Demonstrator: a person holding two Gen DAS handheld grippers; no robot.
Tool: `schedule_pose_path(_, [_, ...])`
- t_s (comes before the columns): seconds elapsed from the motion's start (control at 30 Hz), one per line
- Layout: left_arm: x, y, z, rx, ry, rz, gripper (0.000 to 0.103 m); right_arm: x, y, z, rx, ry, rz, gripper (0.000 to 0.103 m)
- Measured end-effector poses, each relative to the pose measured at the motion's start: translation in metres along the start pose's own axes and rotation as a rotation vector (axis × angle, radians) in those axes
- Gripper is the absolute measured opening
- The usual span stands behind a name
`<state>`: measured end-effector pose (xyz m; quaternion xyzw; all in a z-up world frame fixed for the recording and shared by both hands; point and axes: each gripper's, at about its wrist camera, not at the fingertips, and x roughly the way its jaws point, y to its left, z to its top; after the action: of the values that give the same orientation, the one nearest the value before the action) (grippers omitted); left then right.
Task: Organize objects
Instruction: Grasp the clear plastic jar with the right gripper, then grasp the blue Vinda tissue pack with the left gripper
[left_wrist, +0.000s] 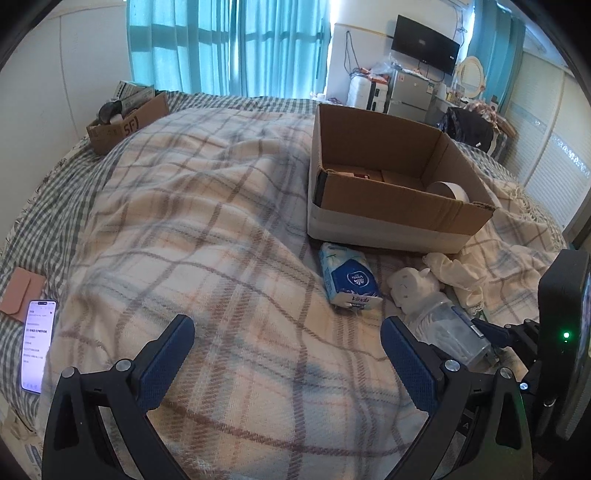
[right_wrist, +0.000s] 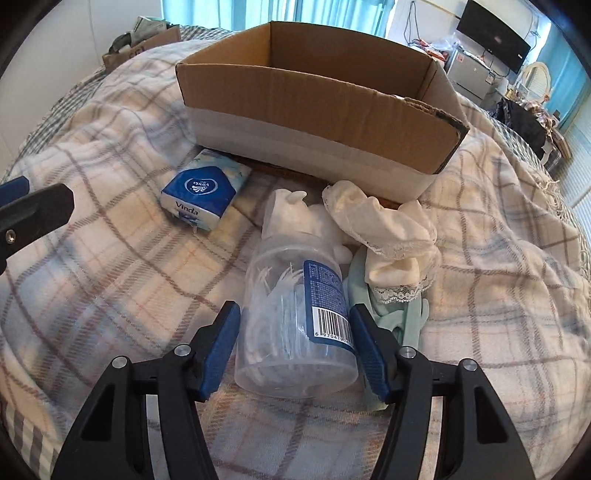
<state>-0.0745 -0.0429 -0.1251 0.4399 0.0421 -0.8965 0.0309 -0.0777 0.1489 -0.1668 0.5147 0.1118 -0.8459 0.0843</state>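
Note:
A clear plastic jar (right_wrist: 291, 314) of white floss picks lies on its side on the plaid blanket. My right gripper (right_wrist: 293, 325) has its blue pads on either side of the jar; I cannot tell if they press it. The jar also shows in the left wrist view (left_wrist: 447, 328). A blue Vinda tissue pack (right_wrist: 201, 194) lies left of it, also seen in the left wrist view (left_wrist: 349, 277). White lace cloth (right_wrist: 384, 229) lies beside the jar. An open cardboard box (left_wrist: 391, 206) stands beyond. My left gripper (left_wrist: 288, 343) is open and empty over the blanket.
A tape roll (left_wrist: 448, 190) and small items lie inside the box. A phone (left_wrist: 37, 343) and a pink pouch (left_wrist: 18, 291) lie at the bed's left edge. A second box (left_wrist: 125, 122) of clutter sits at the far left. A mint green item (right_wrist: 395, 314) lies under the cloth.

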Motion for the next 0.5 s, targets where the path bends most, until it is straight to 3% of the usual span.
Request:
schedule_pose_path(0.13, [-0.002,-0.006,-0.001,0.023,0.002,0.003,0.103,-0.008,0.002,-0.001,-0.01,-0.03,0.0,0.061])
schedule_pose_path(0.27, [-0.003,-0.013,0.0,0.041,0.003,0.023,0.103,-0.046,-0.011,0.0,0.001,-0.121,0.04,0.06])
schedule_pose_path(0.5, [0.012,-0.043,0.012,0.051,0.021,-0.001,0.103,-0.112,-0.07,0.015,0.093,-0.302,-0.008,0.061])
